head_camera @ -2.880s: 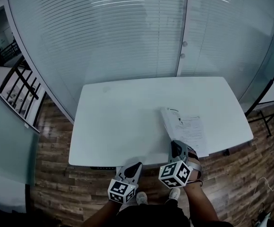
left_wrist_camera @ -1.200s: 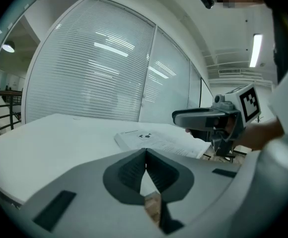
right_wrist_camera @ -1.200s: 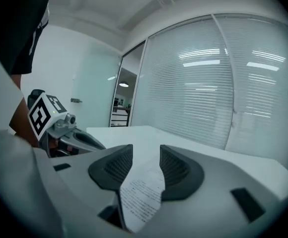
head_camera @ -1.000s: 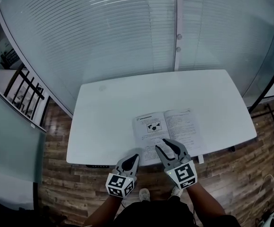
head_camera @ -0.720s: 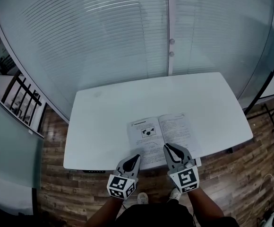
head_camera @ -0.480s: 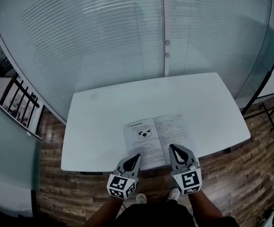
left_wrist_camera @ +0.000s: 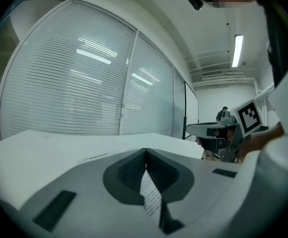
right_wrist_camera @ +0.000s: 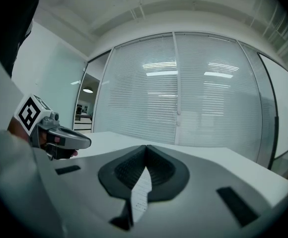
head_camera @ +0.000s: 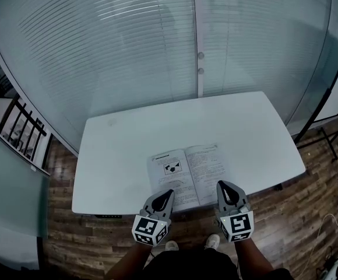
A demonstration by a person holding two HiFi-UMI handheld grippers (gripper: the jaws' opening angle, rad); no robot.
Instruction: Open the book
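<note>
The book (head_camera: pixel 187 171) lies open and flat on the white table (head_camera: pixel 122 139), near its front edge, printed pages up. My left gripper (head_camera: pixel 168 192) hovers at the lower edge of the left page, jaws shut and empty. My right gripper (head_camera: pixel 222 185) is over the table's front edge just right of the book's lower right corner, also shut with nothing held. In the left gripper view the jaws (left_wrist_camera: pixel 145 150) meet at the tip, with print of the book (left_wrist_camera: pixel 150 195) showing below them. The right gripper view shows its jaws (right_wrist_camera: pixel 146 147) closed, and the left gripper (right_wrist_camera: pixel 59 140) off to the side.
A glass wall with blinds (head_camera: pixel 128 45) and a door with round knobs (head_camera: pixel 200 63) stands behind the table. Wooden floor (head_camera: pixel 58 226) surrounds it. A dark stand (head_camera: pixel 326 139) is at the right, a railing (head_camera: pixel 17 133) at the left.
The book went from closed to lying open. My right gripper, open over the book a second ago, has shut and drawn back to the right. The left gripper shifted slightly.
</note>
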